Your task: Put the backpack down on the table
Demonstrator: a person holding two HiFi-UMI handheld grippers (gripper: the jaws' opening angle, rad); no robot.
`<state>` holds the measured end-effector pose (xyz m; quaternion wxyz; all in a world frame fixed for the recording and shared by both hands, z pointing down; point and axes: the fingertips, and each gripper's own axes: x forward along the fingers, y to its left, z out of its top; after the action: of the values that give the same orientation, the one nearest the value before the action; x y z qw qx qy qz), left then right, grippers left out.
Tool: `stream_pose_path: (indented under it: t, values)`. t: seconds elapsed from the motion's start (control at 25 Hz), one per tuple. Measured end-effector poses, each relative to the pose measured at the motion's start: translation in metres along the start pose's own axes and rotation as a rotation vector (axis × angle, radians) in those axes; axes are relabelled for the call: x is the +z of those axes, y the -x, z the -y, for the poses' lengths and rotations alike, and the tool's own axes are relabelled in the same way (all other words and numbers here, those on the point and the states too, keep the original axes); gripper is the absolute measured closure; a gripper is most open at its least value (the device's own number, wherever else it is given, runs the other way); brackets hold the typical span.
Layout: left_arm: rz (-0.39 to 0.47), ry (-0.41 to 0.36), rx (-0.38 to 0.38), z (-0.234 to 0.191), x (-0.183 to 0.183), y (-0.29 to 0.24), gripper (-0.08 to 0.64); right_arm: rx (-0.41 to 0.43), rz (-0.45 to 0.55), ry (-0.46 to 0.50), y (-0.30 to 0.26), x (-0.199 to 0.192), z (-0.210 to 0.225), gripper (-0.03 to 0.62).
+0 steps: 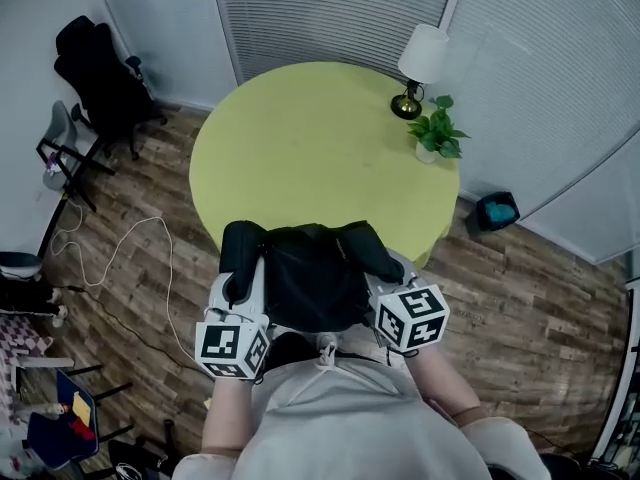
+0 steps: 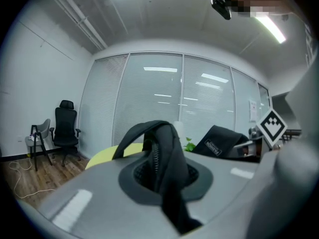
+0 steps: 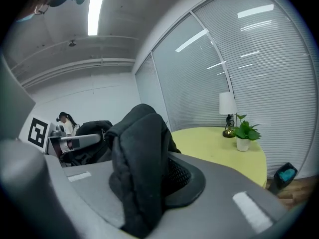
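The person wears a pale, off-white top [image 1: 345,423] with short sleeves [image 1: 495,446] of the same cloth. The left gripper [image 1: 240,286] and the right gripper [image 1: 388,280] are both smooth light grey. Each carries a white cube printed with black square markers on its faces, the left cube [image 1: 232,346] and the right cube [image 1: 412,316]. In the left gripper view the jaw surface is a broad grey plate with a dark oval recess [image 2: 200,176] lined with a mesh pattern and a pale rectangular mark [image 2: 72,208]. The right gripper view shows the same dark meshed recess [image 3: 192,177] and pale rectangle [image 3: 251,210].
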<state>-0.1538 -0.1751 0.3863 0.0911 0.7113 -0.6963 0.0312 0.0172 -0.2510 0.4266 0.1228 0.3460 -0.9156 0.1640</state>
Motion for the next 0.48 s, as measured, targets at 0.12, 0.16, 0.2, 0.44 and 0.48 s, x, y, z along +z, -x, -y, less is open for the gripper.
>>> stream_pose_path:
  t: [0.12, 0.16, 0.2, 0.44, 0.48]
  values:
    - [-0.013, 0.0, -0.026, 0.0, 0.001, -0.032, 0.532, -0.03, -0.007, -0.018, -0.015, 0.006, 0.023, 0.557]
    - [-0.017, -0.002, -0.037, -0.001, 0.002, -0.042, 0.532, -0.043, -0.008, -0.025, -0.02, 0.009, 0.03, 0.557]
    - [-0.02, -0.005, -0.046, -0.003, 0.003, -0.052, 0.532, -0.056, -0.009, -0.032, -0.026, 0.011, 0.036, 0.557]
    - [-0.031, -0.017, -0.113, -0.018, 0.017, -0.122, 0.532, -0.102, -0.011, -0.07, -0.068, 0.032, 0.069, 0.557]
    - [-0.034, -0.016, -0.124, -0.022, 0.019, -0.134, 0.532, -0.111, -0.011, -0.074, -0.076, 0.036, 0.074, 0.557]
